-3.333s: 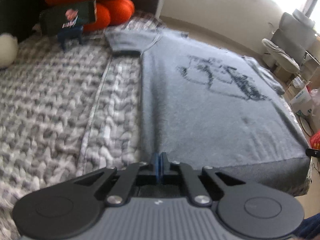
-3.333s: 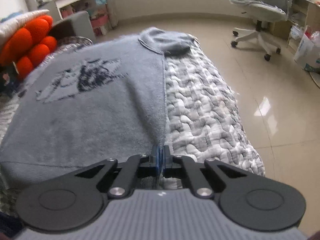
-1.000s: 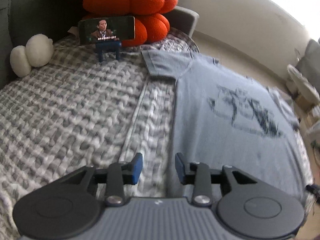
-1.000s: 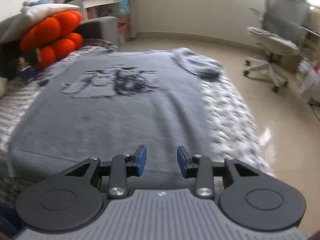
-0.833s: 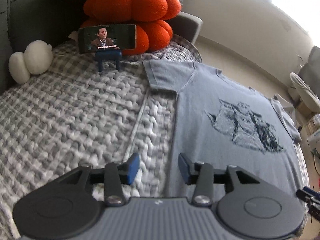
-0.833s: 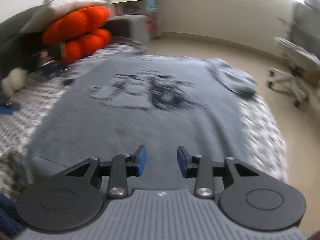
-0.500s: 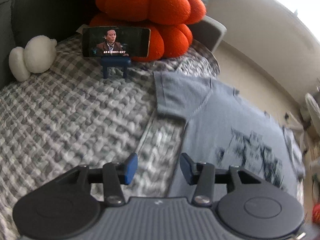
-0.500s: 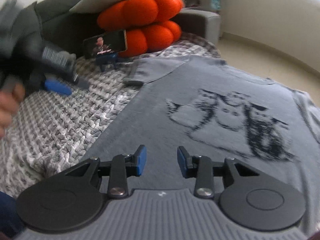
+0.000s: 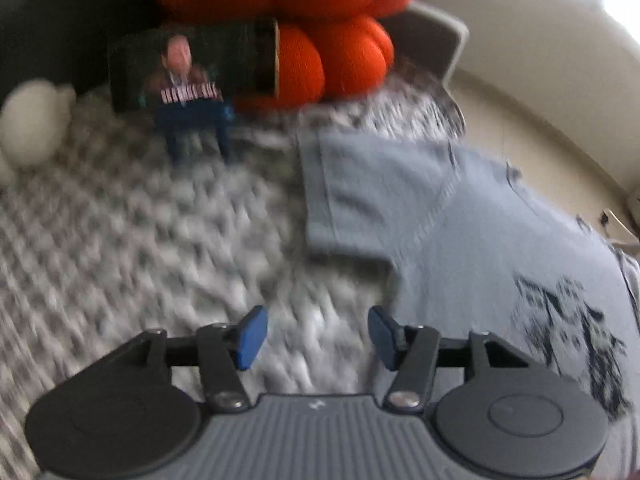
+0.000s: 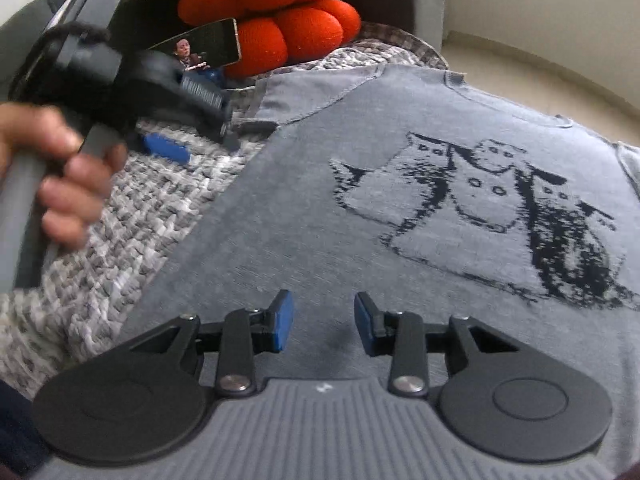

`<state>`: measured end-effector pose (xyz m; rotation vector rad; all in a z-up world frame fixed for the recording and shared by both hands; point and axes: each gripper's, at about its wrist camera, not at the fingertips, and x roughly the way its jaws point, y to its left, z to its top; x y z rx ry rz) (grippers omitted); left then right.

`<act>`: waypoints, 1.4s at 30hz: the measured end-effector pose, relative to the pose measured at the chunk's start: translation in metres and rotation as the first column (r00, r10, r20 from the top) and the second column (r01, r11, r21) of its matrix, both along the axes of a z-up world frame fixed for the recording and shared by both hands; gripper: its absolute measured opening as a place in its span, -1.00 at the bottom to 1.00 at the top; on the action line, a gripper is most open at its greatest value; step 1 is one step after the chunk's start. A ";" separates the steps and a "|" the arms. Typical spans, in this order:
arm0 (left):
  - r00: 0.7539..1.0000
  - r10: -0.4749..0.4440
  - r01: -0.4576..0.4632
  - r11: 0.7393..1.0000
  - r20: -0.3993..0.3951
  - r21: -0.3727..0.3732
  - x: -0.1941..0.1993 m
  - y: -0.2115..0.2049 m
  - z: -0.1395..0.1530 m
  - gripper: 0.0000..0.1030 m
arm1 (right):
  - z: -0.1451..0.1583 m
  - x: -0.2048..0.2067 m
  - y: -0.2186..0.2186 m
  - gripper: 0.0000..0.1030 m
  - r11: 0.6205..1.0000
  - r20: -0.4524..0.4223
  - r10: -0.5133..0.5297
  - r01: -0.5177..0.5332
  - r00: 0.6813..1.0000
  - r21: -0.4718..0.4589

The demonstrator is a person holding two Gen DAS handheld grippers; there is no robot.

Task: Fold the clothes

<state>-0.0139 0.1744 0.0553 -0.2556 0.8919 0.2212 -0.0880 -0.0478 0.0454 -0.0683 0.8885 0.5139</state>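
Note:
A grey-blue T-shirt (image 10: pixel 304 216) with a dark cat print (image 10: pixel 500 208) lies flat and face up on the knitted blanket. In the left wrist view its left sleeve (image 9: pixel 372 200) spreads out just ahead. My left gripper (image 9: pixel 316 336) is open, hovering over the blanket beside the shirt's side seam, below that sleeve. My right gripper (image 10: pixel 324 328) is open with nothing in it, low over the shirt's lower front. The right wrist view also catches a hand (image 10: pixel 60 172) holding the left gripper, one of its blue fingers (image 10: pixel 166 148) near the sleeve.
A grey and white knitted blanket (image 9: pixel 120 260) covers the sofa. A phone on a blue stand (image 9: pixel 192 68) plays video behind the sleeve, in front of orange cushions (image 9: pixel 300 20). A white plush (image 9: pixel 32 124) sits at the left. Bare floor (image 10: pixel 540 52) lies beyond the shirt.
Both grippers were shut on the shirt's bottom corners, then opened. The left has moved up along the shirt's side toward the sleeve; the right has swung left over the shirt front.

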 end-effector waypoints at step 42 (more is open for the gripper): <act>0.985 0.033 -0.025 0.998 0.171 -0.051 0.052 -0.005 -0.003 -0.87 | -0.007 0.017 0.011 -0.25 0.998 0.004 0.028 -0.029 1.000 0.063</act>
